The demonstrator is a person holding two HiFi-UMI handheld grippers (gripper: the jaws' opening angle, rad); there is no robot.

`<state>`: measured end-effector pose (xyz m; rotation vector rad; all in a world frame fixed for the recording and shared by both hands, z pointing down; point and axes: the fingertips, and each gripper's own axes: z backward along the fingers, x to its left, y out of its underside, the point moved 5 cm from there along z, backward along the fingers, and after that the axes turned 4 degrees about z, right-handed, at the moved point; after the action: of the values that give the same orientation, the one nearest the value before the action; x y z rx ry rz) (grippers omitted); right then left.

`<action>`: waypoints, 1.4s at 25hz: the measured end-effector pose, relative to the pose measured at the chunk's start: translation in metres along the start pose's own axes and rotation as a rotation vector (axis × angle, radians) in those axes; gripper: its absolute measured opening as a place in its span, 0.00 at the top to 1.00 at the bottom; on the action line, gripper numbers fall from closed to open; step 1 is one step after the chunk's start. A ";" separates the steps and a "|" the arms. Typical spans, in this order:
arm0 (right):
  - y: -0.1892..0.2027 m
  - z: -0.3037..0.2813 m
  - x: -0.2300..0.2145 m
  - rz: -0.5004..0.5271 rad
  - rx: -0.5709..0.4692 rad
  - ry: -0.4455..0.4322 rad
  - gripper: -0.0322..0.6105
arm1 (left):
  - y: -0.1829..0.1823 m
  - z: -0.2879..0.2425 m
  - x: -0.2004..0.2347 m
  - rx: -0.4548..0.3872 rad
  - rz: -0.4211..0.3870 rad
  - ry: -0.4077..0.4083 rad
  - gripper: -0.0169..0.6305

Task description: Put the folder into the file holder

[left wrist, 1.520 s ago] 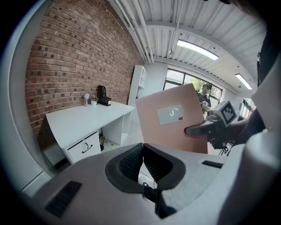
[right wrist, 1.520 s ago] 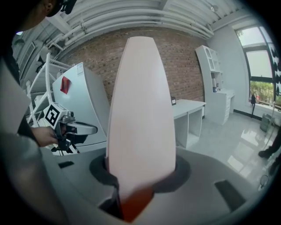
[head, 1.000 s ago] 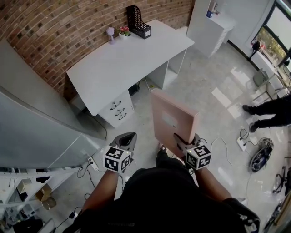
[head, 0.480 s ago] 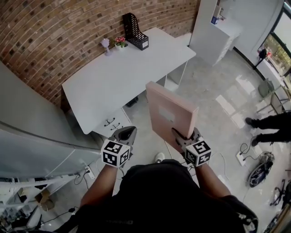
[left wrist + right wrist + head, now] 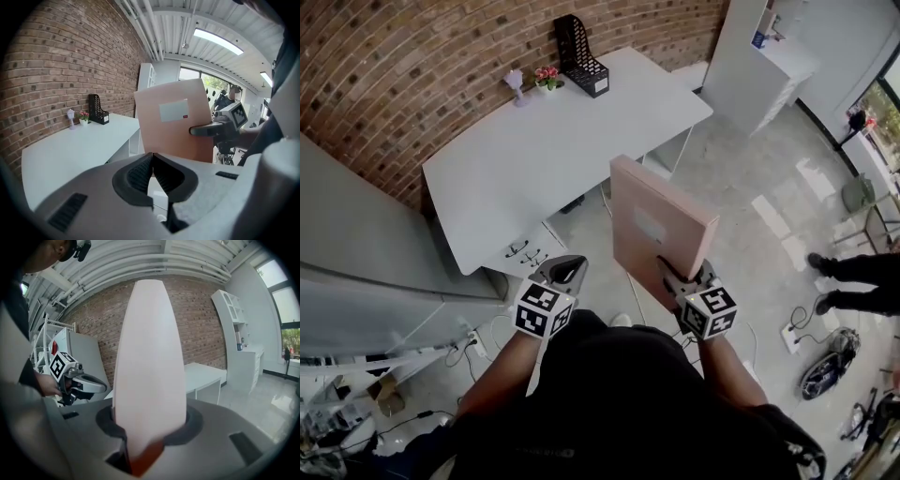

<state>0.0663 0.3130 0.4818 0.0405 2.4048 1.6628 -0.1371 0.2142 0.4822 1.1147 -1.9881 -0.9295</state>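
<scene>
My right gripper (image 5: 673,274) is shut on the lower edge of a thick pink folder (image 5: 656,230) and holds it upright in the air. In the right gripper view the folder (image 5: 149,357) stands edge-on between the jaws and fills the middle. A black mesh file holder (image 5: 579,54) stands at the far end of the white desk (image 5: 553,141) by the brick wall, also small in the left gripper view (image 5: 98,109). My left gripper (image 5: 565,274) is shut and empty, level with the right one and to the folder's left (image 5: 176,124).
A small pink flower pot (image 5: 547,77) and a small lilac lamp (image 5: 516,82) stand left of the file holder. A drawer unit (image 5: 528,253) sits under the desk. A white cabinet (image 5: 764,66) is at the back right. A person's legs (image 5: 853,281) and cables are on the floor at right.
Both grippers and the folder have moved toward the desk, which now lies closer and lower in the head view. Both grips are unchanged.
</scene>
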 end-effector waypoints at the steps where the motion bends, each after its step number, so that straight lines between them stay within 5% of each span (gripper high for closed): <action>1: 0.000 -0.001 -0.003 -0.008 -0.002 -0.001 0.68 | -0.001 -0.004 0.003 0.003 0.010 -0.004 0.97; 24: -0.017 -0.068 -0.088 -0.028 0.079 0.046 0.68 | -0.076 -0.131 0.061 0.008 -0.015 0.083 0.97; 28: -0.044 -0.106 -0.109 -0.014 0.080 0.043 0.68 | -0.092 -0.145 0.101 0.006 0.008 0.055 0.97; 35: -0.118 -0.188 -0.153 -0.020 0.030 0.050 0.68 | -0.170 -0.165 0.187 -0.115 0.016 0.010 0.97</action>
<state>0.1909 0.0753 0.4605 -0.0214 2.4583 1.6382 -0.0098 -0.0590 0.4665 1.0366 -1.9071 -1.0145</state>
